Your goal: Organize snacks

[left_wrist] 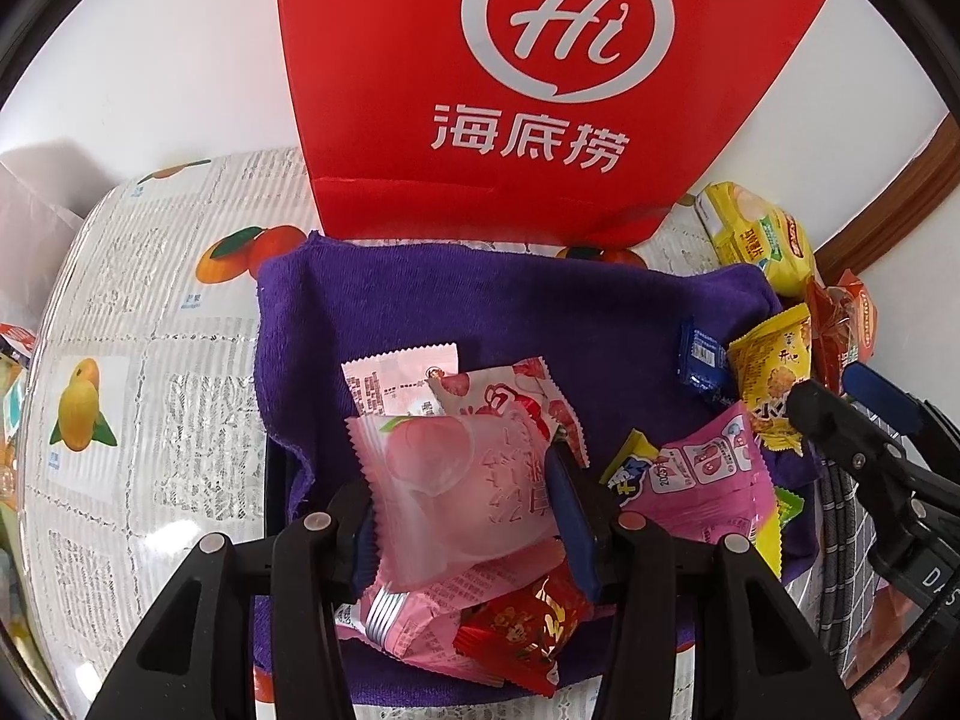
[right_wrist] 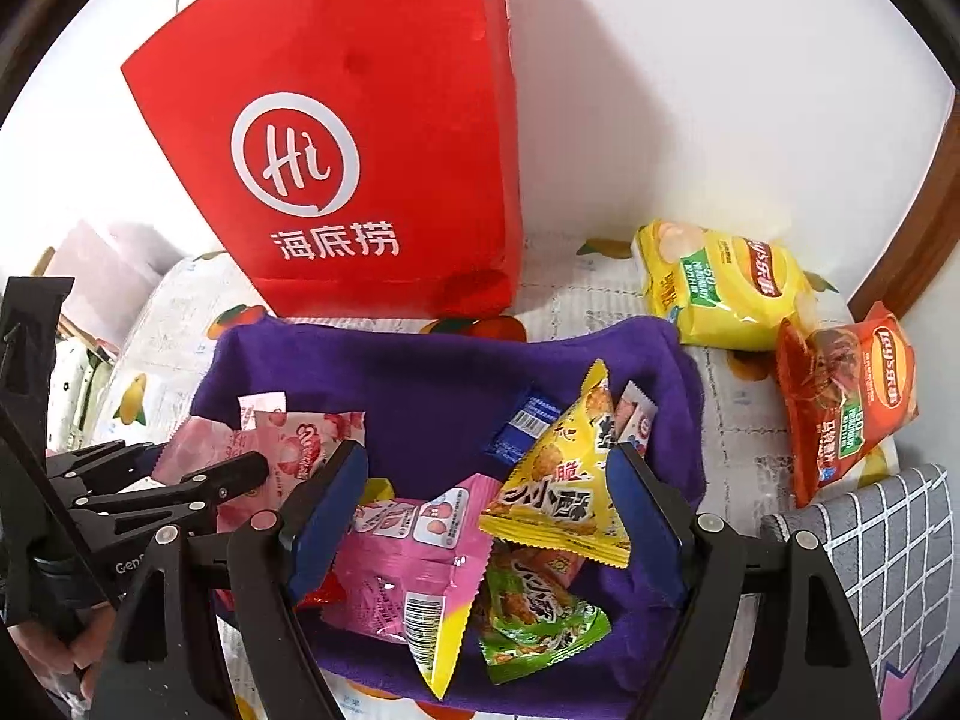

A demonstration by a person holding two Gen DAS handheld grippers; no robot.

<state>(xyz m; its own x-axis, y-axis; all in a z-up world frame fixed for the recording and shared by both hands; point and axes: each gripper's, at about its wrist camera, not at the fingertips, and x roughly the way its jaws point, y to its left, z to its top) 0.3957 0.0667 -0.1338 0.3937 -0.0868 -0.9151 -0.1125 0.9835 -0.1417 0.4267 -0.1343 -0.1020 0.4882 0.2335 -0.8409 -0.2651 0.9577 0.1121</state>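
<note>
A purple towel (left_wrist: 480, 312) lies on the table with several snack packets on it. My left gripper (left_wrist: 462, 498) is shut on a translucent pink peach packet (left_wrist: 444, 480), above other pink packets (left_wrist: 390, 384) and a red packet (left_wrist: 516, 630). My right gripper (right_wrist: 486, 492) is open over the towel (right_wrist: 432, 384), its fingers either side of a yellow triangular packet (right_wrist: 558, 492), a pink packet (right_wrist: 408, 576) and a green packet (right_wrist: 534, 618). A small blue packet (right_wrist: 522, 426) lies further back. The left gripper shows at the left of the right wrist view (right_wrist: 180, 492).
A red paper bag (left_wrist: 540, 90) (right_wrist: 372, 180) stands behind the towel against the white wall. A yellow chip bag (right_wrist: 720, 288) and an orange chip bag (right_wrist: 846, 402) lie at the right. A grey checked cloth (right_wrist: 876, 540) lies at the front right. The tablecloth (left_wrist: 150, 360) has fruit prints.
</note>
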